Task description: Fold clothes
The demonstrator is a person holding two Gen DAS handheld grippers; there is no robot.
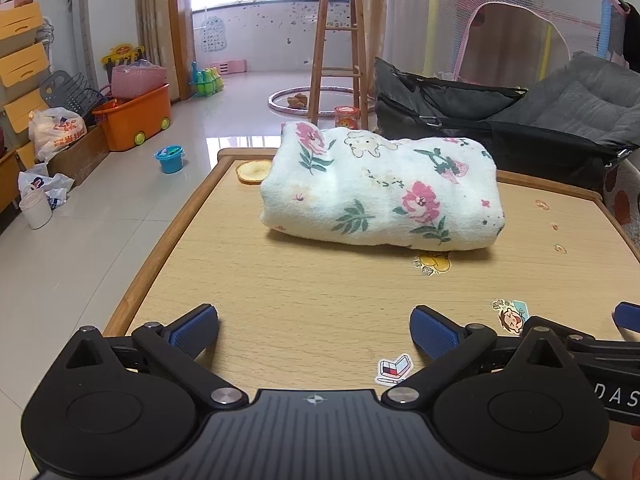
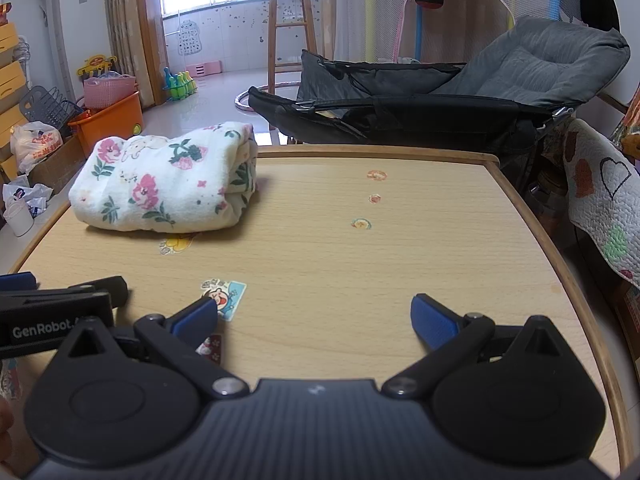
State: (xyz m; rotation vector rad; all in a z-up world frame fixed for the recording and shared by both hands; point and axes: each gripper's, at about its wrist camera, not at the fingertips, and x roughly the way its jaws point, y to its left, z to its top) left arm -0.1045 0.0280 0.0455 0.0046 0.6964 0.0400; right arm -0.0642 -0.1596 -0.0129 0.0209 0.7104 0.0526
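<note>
A white cloth with pink flowers and green leaves [image 1: 380, 192] lies folded into a thick bundle on the far part of the wooden table [image 1: 320, 300]. In the right wrist view the same folded cloth [image 2: 168, 180] sits at the far left of the table [image 2: 400, 248]. My left gripper [image 1: 314, 330] hovers over the near edge, open, with only bare wood between its blue pads. My right gripper [image 2: 314, 318] is beside it, also open and holding nothing. Both are well short of the cloth.
Several cartoon stickers [image 1: 512, 316] dot the tabletop. A grey folding chair [image 2: 460, 92] stands behind the table, a wooden stool [image 1: 340, 44] further back. An orange bin [image 1: 134, 120], bags and toys line the floor at left. A quilt [image 2: 600, 200] hangs at right.
</note>
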